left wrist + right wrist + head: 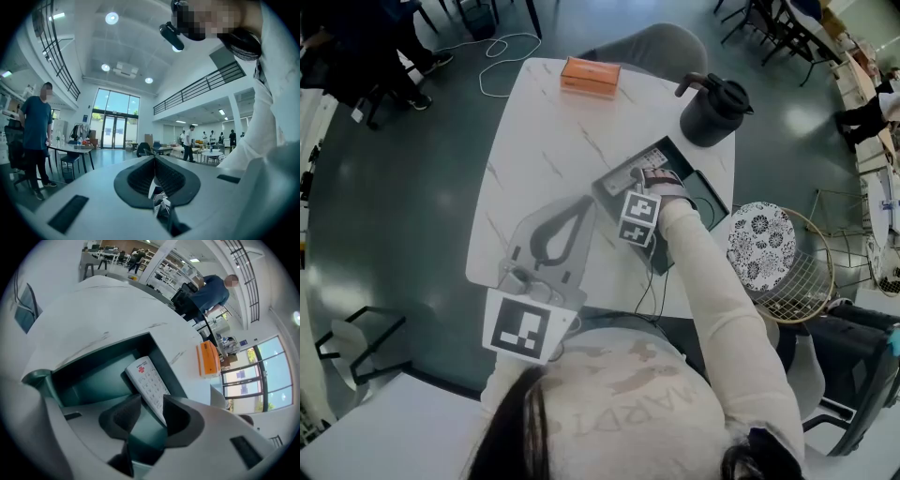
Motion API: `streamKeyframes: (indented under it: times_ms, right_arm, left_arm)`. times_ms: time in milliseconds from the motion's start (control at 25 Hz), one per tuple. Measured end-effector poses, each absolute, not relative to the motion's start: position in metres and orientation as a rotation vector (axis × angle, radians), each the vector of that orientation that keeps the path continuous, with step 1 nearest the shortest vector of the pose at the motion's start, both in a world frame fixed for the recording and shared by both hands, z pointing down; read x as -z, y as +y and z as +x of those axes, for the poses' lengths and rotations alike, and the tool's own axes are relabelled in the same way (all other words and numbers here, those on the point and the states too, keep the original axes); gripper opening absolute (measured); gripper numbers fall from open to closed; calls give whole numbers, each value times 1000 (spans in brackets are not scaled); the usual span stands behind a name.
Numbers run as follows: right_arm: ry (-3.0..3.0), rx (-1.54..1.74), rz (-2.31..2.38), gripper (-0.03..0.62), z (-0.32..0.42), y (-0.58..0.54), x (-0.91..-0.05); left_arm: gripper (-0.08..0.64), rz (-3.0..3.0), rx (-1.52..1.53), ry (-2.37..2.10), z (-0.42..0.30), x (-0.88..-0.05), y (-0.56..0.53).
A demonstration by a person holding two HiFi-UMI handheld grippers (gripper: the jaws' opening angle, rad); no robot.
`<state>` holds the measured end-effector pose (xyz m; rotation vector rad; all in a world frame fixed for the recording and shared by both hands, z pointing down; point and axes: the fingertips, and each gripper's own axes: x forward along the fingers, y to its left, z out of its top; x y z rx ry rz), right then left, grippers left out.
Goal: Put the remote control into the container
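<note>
Two grippers show in the head view: the right gripper [645, 176] reaches into the container [705, 192], where the remote control [633, 172] lies, while the left gripper [578, 208] hangs just left of the container. In the left gripper view its jaws are pressed together on nothing, aimed up into the room. In the right gripper view the jaws stand apart inside the container, with the remote's near end between them, unpressed. The placing looks done — only pulling clear seems left.
</note>
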<state>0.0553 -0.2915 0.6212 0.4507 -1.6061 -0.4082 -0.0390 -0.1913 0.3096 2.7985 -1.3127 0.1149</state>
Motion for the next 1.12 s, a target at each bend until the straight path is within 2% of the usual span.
streamKeyframes:
  times_ms: [160,320,600,880,1120]
  right_arm:
    - [-1564,272,457,87,63,-290,-629]
    - [-1588,151,475,111,61,-295,-621]
    - [-1809,84,639,112,39,-289,-582]
    - [-2072,45,939,110,23,-271,-502]
    - [-2265,82,1271,54,28,-244,-421]
  left_arm:
    - [12,2806,-117,-1292,-36,-309,-190]
    - [12,2809,-114,-1273,-36,-309,-188]
    - [12,2819,-108,-1262,-41,-310,-186]
    - [12,2856,-107,-1207,-40,-310,-186]
    - [12,2904,-86,-1103,-27,-313,-184]
